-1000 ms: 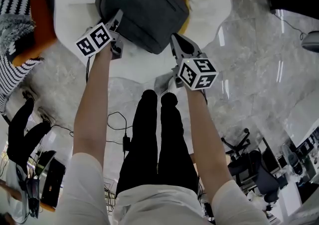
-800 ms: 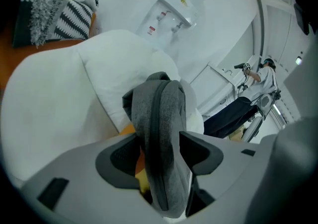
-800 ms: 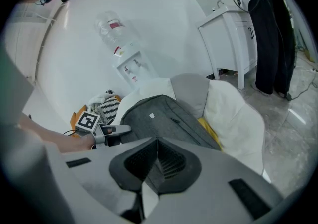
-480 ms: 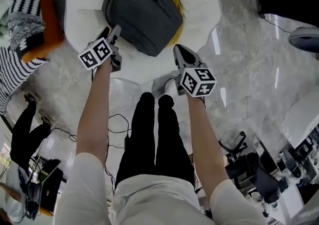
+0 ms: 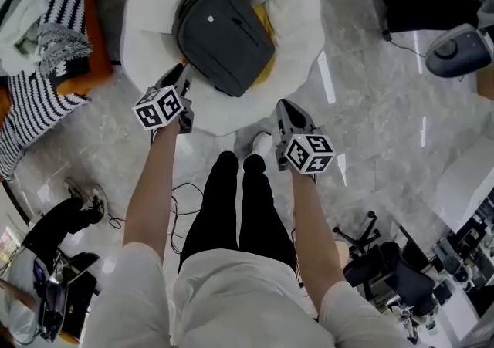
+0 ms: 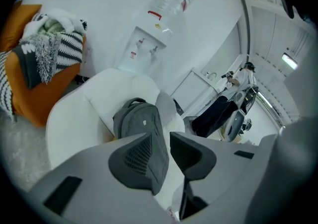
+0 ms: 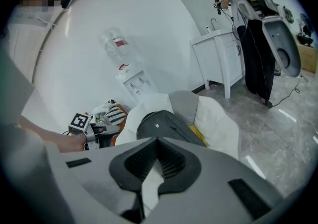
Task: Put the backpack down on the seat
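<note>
The left tool (image 6: 160, 138) has a clear gap between its jaws. They have just been closing, and nothing is between them; the backpack only shows beyond the gap. The right tool (image 7: 158, 141) has its jaws together at the tips and is also empty. In the head view both tools hang in the air on the near side of the seat (image 5: 147, 22), the left one over its near-left rim and the right one over the marble floor (image 5: 370, 107) just near of its right side. Neither touches anything.

The backpack (image 5: 224, 39) lies front face up in the hollow of the white seat, with its handle at the far-left end. Its right edge rests partly on a yellow cushion (image 5: 266, 26). No strap is seen trailing toward either tool.

The set-down itself looks done, so the step in hand is probably getting clear cleanly. To do that well:

- Keep both tools apart from the bag, and lift them away from the seat rather than sweeping across it, so no jaw hooks the handle or a strap.
- Glance at the bag before leaving. The cushion under its right edge may tip it toward the left, so check that it sits settled and well inside the rim.
- If it looks ready to slide, nudge it toward the far back of the seat with a closed tool.
</note>
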Available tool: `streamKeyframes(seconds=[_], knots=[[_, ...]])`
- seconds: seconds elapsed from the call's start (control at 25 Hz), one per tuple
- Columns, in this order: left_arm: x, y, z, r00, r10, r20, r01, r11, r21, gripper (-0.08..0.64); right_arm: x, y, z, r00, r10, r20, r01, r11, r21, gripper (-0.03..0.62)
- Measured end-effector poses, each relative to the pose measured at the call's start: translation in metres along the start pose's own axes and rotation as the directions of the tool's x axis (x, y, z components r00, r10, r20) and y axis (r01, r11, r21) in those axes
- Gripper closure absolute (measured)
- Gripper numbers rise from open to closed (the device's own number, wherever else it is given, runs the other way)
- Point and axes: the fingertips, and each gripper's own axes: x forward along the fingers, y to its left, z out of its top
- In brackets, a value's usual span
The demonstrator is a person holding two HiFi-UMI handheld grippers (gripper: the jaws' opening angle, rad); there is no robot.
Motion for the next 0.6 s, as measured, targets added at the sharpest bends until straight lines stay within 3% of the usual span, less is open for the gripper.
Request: streamKeyframes(seconds=[0.28,0.6], knots=[[-0.046,-0.054,0.024,0.998,-0.056,0.030,0.055,0.997,0.051,0.519,-0.061,0.015,0.028,0.999,-0.014,0.046,0.015,1.000,-0.014,0.568],[-0.099,-0.104,0.060,0.994,-0.090,0.066,0.080,0.986,0.148,0.543,-0.126,0.037,0.046,0.997,-0.018,0.080,0.022,0.999,-0.048,0.568]])
